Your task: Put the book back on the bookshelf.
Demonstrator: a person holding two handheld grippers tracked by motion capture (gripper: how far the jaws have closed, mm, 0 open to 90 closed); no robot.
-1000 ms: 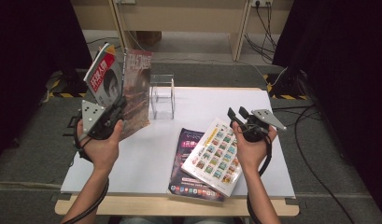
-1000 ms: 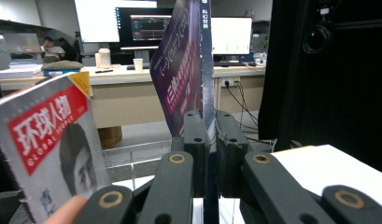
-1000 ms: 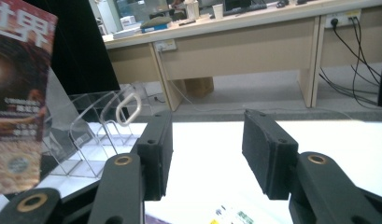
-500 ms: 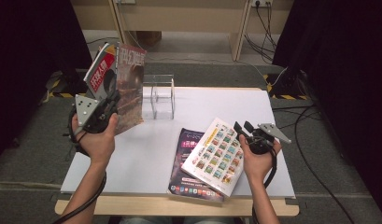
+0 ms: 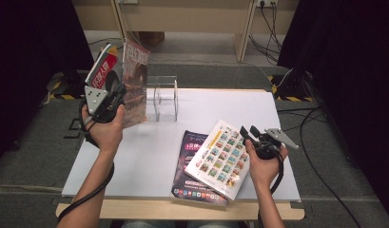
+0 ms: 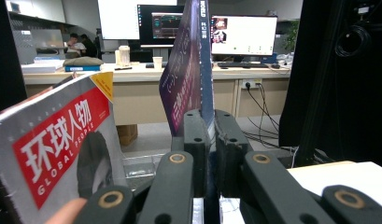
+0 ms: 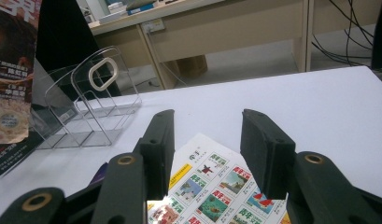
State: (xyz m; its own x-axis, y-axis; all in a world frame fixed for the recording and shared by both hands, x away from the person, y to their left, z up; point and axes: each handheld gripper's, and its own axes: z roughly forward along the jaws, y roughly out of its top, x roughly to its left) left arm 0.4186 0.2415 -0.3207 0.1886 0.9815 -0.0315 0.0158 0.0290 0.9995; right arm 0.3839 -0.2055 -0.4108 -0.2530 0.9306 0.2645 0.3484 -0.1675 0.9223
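My left gripper (image 5: 117, 95) is shut on the lower edge of a dark brown-purple magazine (image 5: 135, 78), holding it upright left of the clear rack (image 5: 163, 97). In the left gripper view the jaws (image 6: 211, 140) pinch that magazine's spine (image 6: 191, 70). A red-titled magazine (image 5: 104, 70) leans just left of it, with a fingertip at its lower edge (image 6: 53, 140). My right gripper (image 5: 247, 132) stands open low over the right edge of a white magazine with a grid of colourful pictures (image 5: 219, 159). Nothing sits between its pads; the white magazine (image 7: 212, 186) lies below them.
A dark purple magazine (image 5: 189, 142) lies under the white one near the front edge of the white table (image 5: 144, 156). The clear rack (image 7: 90, 107) stands at the table's far left-centre. Cables and desks lie beyond the table.
The left hand has shifted a little to the far left with its magazines. The right gripper has sunk from above the table to just over the white magazine's right edge.
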